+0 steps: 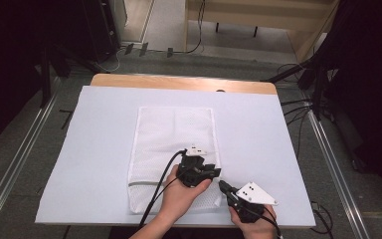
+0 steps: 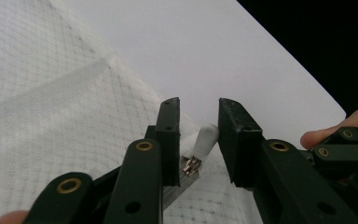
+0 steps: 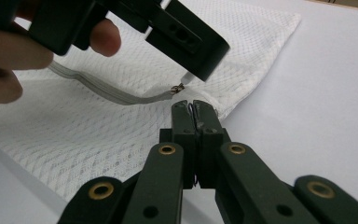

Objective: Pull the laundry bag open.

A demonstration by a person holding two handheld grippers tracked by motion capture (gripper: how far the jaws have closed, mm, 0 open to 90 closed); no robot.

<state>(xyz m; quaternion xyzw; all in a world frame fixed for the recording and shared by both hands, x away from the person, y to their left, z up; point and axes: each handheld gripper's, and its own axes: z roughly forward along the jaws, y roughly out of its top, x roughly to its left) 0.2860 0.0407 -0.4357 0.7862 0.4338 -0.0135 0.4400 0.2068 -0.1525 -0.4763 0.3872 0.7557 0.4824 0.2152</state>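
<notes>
High view: a white mesh bag (image 1: pixel 174 149) lies flat at the centre of the counter (image 1: pixel 94 149), which is covered by a pale sheet. A grey zipper (image 1: pixel 144 183) runs across the bag near its lower edge. The left gripper (image 1: pixel 214 173) sits over the bag's lower right part, held by the left hand (image 1: pixel 181 196), with a black cable (image 1: pixel 154 191) trailing down toward the bottom of the frame. The right gripper (image 1: pixel 222 185) is at the lower right, just beside the bag's lower right corner, held by the right hand (image 1: pixel 253 226); a grey three-cornered plate (image 1: pixel 254 193) rides on top of it.

Left gripper view: the two black jaws stand apart, released, with a white zipper pull (image 2: pixel 204 140) between them, rising from a small metal slider (image 2: pixel 191 165). The pull lies close to the right jaw; I cannot tell whether it touches. Mesh fills the left of the frame and the pale sheet (image 2: pixel 223 56) the upper middle. A fingertip (image 2: pixel 326 134) shows at the right edge.

Right gripper view: the jaws at bottom centre are clenched together on the bag's edge, with a fold of mesh (image 3: pixel 214 109) pinched at their tips. Just above, the other gripper's jaw hangs over the slider (image 3: pixel 178 87) at the end of the zipper, which curves off to the left. Fingers (image 3: pixel 105 37) show at upper left.
</notes>
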